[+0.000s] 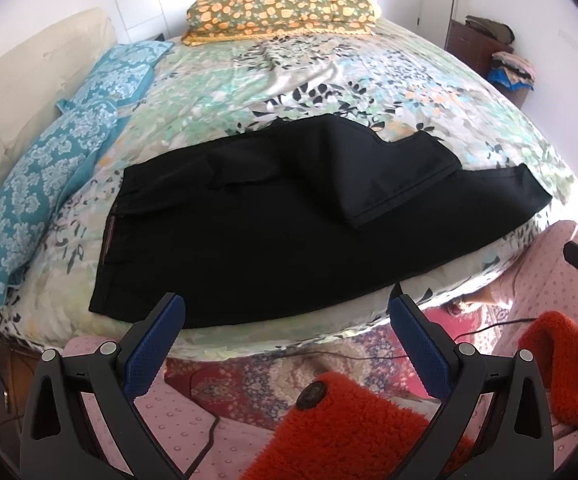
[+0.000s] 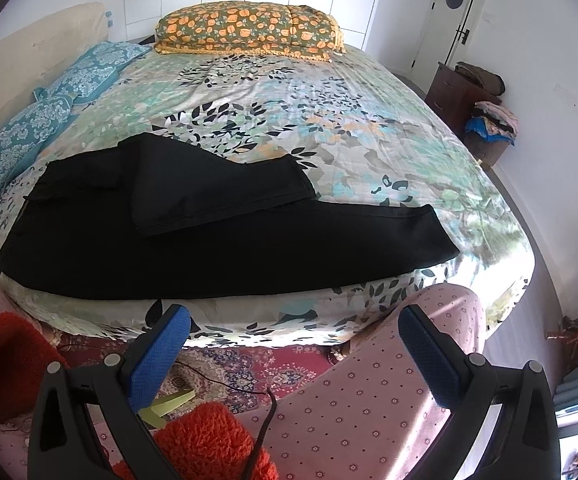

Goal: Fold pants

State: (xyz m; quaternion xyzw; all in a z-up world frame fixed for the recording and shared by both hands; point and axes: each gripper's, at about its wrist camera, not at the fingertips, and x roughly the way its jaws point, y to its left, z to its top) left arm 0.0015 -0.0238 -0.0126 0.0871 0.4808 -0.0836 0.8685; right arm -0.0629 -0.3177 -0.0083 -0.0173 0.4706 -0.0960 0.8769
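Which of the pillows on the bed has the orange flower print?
The orange-flowered pillow at the far edge of the bed; the two teal pillows along the left side have a white pattern.

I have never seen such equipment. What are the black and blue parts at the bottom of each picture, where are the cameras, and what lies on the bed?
Each picture comes from a camera fixed on hand-held tongs, looking forward along two fingers with blue pads. One view shows the left tongs, the other the right tongs. Both are open and hold nothing. On the bed lie black pants, one leg partly folded over. Blue pillows lie at the left, and an orange flowered pillow at the far end.
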